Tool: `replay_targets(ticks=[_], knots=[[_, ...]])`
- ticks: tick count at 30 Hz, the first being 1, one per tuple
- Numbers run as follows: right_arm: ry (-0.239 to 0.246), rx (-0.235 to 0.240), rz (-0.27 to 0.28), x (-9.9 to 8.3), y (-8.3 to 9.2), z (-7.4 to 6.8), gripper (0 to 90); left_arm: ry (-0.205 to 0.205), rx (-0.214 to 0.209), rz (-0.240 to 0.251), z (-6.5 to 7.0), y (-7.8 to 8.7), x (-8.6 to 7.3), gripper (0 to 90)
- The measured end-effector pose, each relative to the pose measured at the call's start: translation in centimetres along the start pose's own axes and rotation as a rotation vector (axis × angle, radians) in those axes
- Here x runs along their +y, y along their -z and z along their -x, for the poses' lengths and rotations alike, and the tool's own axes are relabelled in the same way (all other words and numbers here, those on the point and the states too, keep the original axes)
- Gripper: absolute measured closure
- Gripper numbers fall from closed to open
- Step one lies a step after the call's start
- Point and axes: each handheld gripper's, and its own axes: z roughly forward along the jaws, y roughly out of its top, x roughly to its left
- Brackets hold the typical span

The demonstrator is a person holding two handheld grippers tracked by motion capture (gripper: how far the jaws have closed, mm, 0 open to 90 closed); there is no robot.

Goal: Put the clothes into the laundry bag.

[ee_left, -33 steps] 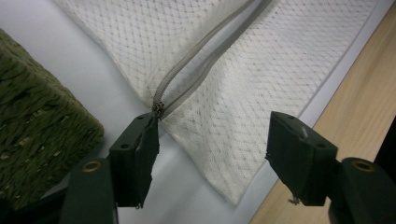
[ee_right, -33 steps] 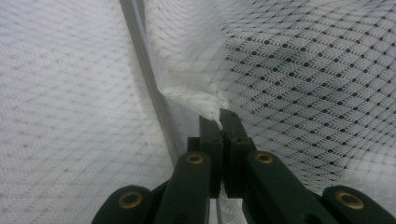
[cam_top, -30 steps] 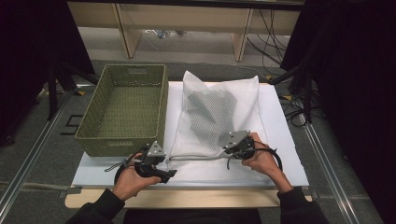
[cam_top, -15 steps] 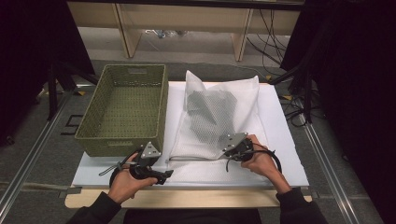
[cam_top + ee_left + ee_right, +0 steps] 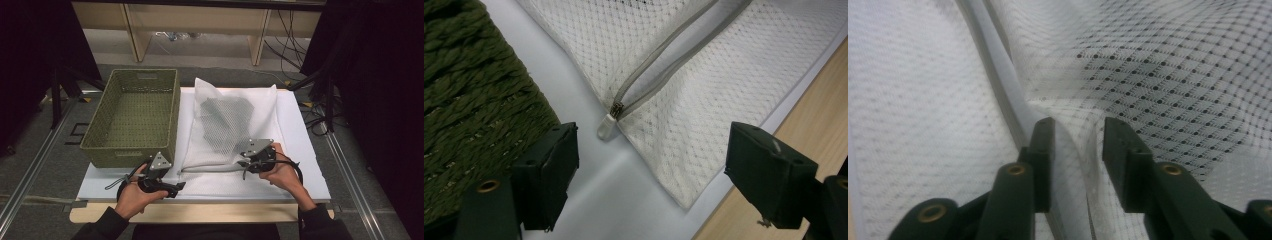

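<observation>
A white mesh bag [image 5: 262,102] lies flat on the white board [image 5: 297,125] with a dark garment [image 5: 225,115] inside. Its grey zipper [image 5: 210,169] runs along the front edge. My left gripper [image 5: 176,183] rests at the bag's front left corner. It is open, its jaws a little wider than a second ago, with the zipper pull [image 5: 607,127] on the board ahead of the left gripper [image 5: 651,135], untouched. My right gripper [image 5: 243,164] sits at the zipper's right end. The jaws of the right gripper [image 5: 1078,125] have just been opening. A raised fold of mesh [image 5: 1075,150] stands loose between them.
A green woven basket [image 5: 125,156] stands on the board's left side, close behind my left gripper. The table's wooden front edge [image 5: 200,212] runs just below both hands. Cables [image 5: 320,120] lie on the floor to the right.
</observation>
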Motion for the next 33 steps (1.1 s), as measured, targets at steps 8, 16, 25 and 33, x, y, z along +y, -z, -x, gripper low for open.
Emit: replay_targets(ticks=[8,16,25,33], knots=[[-0.060,0.026,0.080,-0.1,1.2,0.0,51.1,0.008,0.009,0.015,0.1,0.0,0.0,20.4],[-0.169,-0.092,0.137,-0.7,3.0,0.9,48.4,0.005,0.012,0.024,0.1,0.7,0.0,20.0],[-0.269,-0.131,0.167,-2.4,4.0,1.9,44.4,-0.001,0.020,0.034,0.0,1.2,-0.2,19.7],[-0.315,-0.120,0.223,-3.1,4.3,1.6,43.5,0.003,0.021,0.053,0.1,1.8,-0.4,19.8]])
